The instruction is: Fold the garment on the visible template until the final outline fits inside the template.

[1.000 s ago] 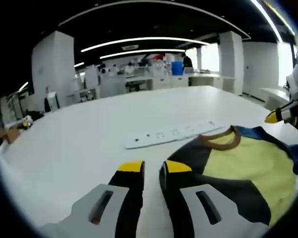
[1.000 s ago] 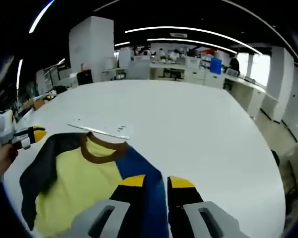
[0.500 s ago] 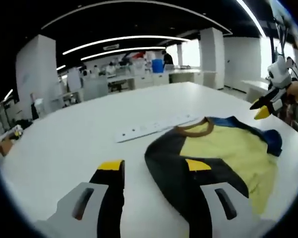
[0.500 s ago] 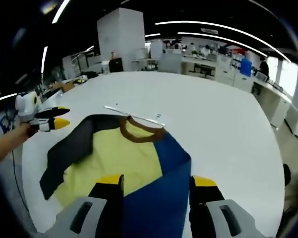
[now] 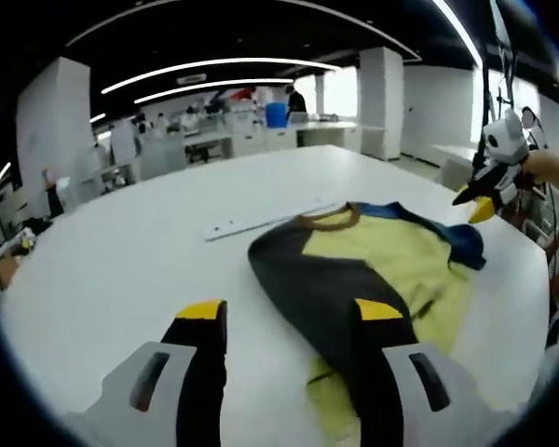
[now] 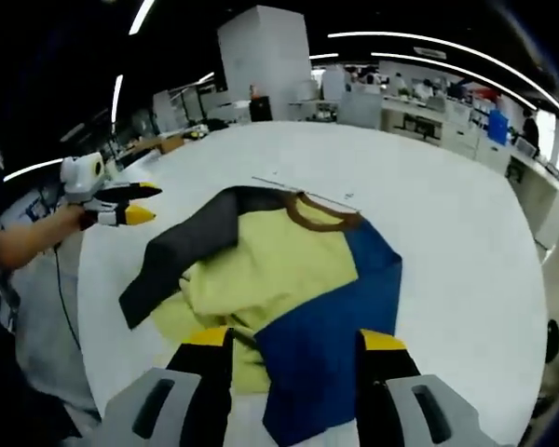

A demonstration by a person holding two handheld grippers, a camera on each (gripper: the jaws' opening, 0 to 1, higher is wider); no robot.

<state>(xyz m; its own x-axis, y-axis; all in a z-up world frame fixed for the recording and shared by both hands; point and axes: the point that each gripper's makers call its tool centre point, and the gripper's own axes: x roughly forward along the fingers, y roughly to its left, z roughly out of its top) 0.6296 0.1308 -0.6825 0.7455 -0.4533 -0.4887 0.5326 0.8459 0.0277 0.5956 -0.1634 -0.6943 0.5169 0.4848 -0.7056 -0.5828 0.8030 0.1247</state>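
garment [image 6: 279, 270] is laid loosely on the white table [image 6: 438, 223], brown collar just beside the white strip [image 5: 261, 219] at its far edge. since a second ago both sleeves have been let go: left gripper [image 5: 289, 312] and right gripper [image 6: 293, 340] are now seen spread wide and empty, raised above the garment's near hem. dark sleeve is seen thrown partly across the yellow body. first fold is judged loose and incomplete; further folds are likely needed.

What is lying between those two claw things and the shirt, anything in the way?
Nothing visible is. Both grippers, left and right, have open jaws just above the shirt on the white table. The white strip lies beyond the collar.
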